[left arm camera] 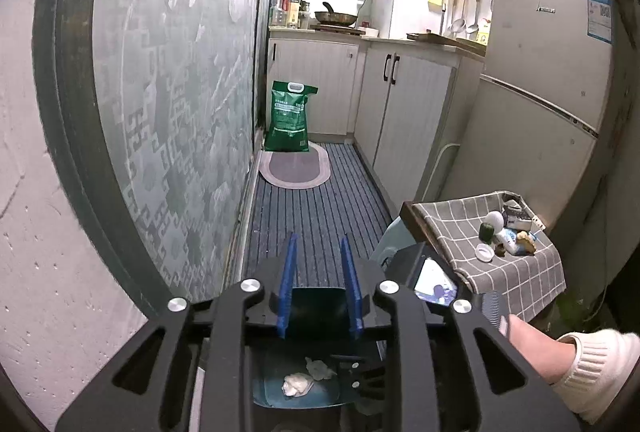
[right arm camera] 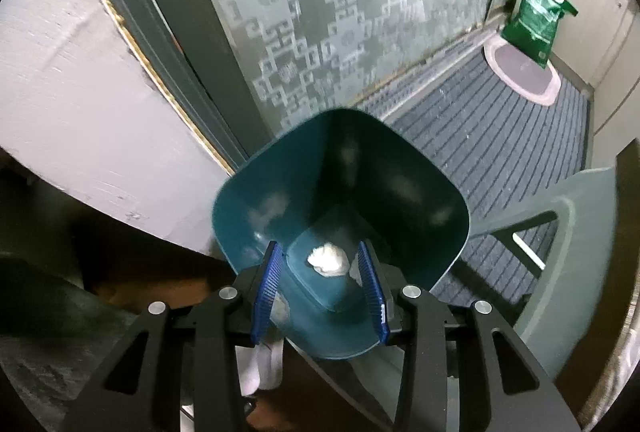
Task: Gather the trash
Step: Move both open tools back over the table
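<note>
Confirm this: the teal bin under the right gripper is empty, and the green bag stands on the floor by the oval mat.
Wrong on one point: the bin is not empty. The right wrist view shows crumpled white tissue at its bottom. The green bag does stand by the oval mat.

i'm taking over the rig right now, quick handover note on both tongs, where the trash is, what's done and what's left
Left tongs: open, nothing between the fingers, raised over the near edge of the teal bin.
Right tongs: open, pointing down into the same bin, nothing held.
Done: two crumpled white tissues lie on the bin floor.
Left: small clutter, a white cap, a green bottle and other bits, sits on the checked cloth to the right by the fridge. Which of it is trash I cannot tell.
</note>
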Tool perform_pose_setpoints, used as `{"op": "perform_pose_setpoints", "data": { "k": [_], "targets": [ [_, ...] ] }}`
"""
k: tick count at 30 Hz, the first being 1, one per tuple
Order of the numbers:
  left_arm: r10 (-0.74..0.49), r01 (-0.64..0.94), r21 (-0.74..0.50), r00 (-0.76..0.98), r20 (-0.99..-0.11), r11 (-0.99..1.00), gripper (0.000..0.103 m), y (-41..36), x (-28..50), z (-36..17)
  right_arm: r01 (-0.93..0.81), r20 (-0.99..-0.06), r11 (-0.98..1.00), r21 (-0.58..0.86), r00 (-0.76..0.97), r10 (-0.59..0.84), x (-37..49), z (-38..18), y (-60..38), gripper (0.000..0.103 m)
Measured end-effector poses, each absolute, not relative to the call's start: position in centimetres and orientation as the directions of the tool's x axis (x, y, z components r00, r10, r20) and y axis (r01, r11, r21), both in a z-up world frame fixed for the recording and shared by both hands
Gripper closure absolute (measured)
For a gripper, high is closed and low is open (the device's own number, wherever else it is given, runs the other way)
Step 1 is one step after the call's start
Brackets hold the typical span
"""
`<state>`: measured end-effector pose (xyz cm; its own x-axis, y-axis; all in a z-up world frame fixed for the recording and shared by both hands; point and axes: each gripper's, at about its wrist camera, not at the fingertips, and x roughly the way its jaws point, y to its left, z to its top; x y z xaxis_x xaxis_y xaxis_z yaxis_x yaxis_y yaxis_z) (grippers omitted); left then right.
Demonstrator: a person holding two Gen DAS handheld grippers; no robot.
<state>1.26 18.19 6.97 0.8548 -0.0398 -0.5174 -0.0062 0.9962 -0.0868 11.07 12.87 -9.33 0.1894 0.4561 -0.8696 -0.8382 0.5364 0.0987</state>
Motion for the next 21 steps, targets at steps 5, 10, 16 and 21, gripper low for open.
{"op": "perform_pose_setpoints", "data": {
  "k": [5,10,16,21],
  "targets": [
    [-0.049,0.002,-0.094,0.870,-0.491,0.996,0.069,17.5,1.3,7.9,-0.836,-0.825,0.539,0.103,0.231,0.516,10.8,-6.1,11.0,0.063],
    [-0.064,0.023,-0.091,0.872,-0.485,0.996,0.066,16.0,2.1,8.1,-0.817,-0.778,0.569,0.095,0.296,0.554,11.1,-3.3,8.0,0.063],
    [-0.095,0.066,-0.077,0.865,-0.493,0.995,0.057,13.7,3.5,7.6,-0.783,-0.742,0.618,0.071,0.373,0.557,11.8,-1.2,3.6,0.063],
    [-0.117,0.115,-0.035,0.848,-0.517,0.993,0.057,11.0,4.7,6.4,-0.750,-0.716,0.659,0.049,0.434,0.547,12.2,0.0,0.0,0.063]
  ]
}}
